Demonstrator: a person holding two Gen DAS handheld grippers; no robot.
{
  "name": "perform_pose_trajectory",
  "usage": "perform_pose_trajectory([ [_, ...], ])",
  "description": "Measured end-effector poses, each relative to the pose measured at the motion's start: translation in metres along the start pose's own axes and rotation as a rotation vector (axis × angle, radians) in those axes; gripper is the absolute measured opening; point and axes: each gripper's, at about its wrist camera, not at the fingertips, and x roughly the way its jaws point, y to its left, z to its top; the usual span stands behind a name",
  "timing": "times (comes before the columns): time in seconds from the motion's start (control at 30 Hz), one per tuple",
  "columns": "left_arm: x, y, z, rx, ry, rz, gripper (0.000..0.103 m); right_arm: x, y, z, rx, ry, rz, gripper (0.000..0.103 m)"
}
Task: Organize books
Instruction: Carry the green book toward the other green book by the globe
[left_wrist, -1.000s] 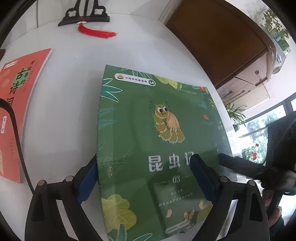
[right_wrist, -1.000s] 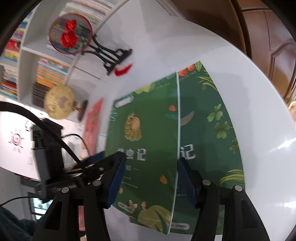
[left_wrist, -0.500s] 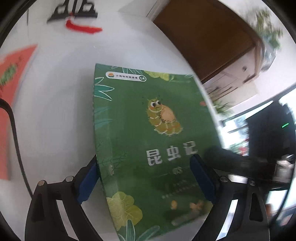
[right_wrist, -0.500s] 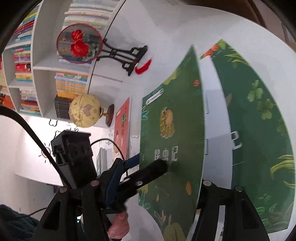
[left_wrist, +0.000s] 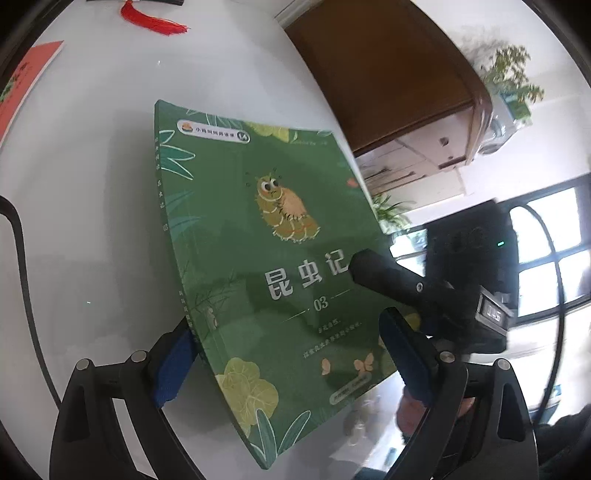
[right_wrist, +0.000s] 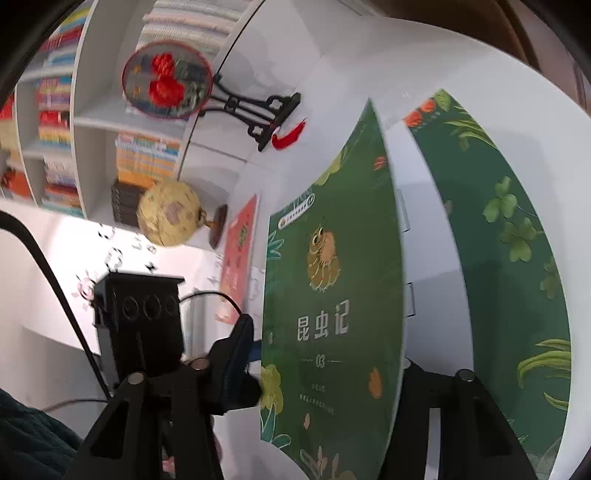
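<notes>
White table (left_wrist: 92, 229), glossy, takes up most of both views. At its far edge stands a black carved stand (right_wrist: 258, 110) carrying a round embroidered fan (right_wrist: 166, 79) with red flowers; a red tassel (left_wrist: 155, 18) lies on the tabletop beside the stand's foot. A yellowish globe (right_wrist: 170, 212) on a dark wooden base sits near the same edge. An orange-red book (right_wrist: 238, 258) lies flat toward the left side of the table.

Behind the table: white shelving (right_wrist: 85, 122) packed with rows of colourful book spines. On the opposite side, a dark brown wooden cabinet (left_wrist: 388, 74) with pale drawers, potted greenery (left_wrist: 513, 74) on top, and a bright window (left_wrist: 546, 258) with dark frames.

Green book (left_wrist: 258, 258), cover with a cartoon insect and the number 03, is raised off the table and tilted, its spine edge toward the left gripper's side. A second green book (right_wrist: 498, 258) with clover leaves lies flat on the table just beyond it.

Left gripper (left_wrist: 284, 354): fingers spread wide, one on each side of the green book's lower part; I cannot tell whether the blue pads touch it.

Right gripper (right_wrist: 325, 373): jaws closing, the green book between them; the far finger is hidden behind the cover, so a firm grip cannot be confirmed.
</notes>
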Motion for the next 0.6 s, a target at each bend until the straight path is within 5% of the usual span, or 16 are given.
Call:
perform_pose_trajectory([
  [0.17, -0.001, 0.002, -0.001, -0.02, -0.007, -0.011, 0.092, -0.007, -0.008, 0.002, 0.064, -0.024, 0.027, 0.042],
  [0.37, -0.002, 0.003, 0.001, -0.043, -0.016, -0.024, 0.092, 0.0, 0.024, -0.008, -0.163, 0.015, -0.244, 0.026],
  [0.6, -0.017, -0.002, 0.005, -0.025, -0.055, -0.032, 0.092, 0.019, 0.059, -0.023, -0.411, 0.066, -0.484, 0.026],
])
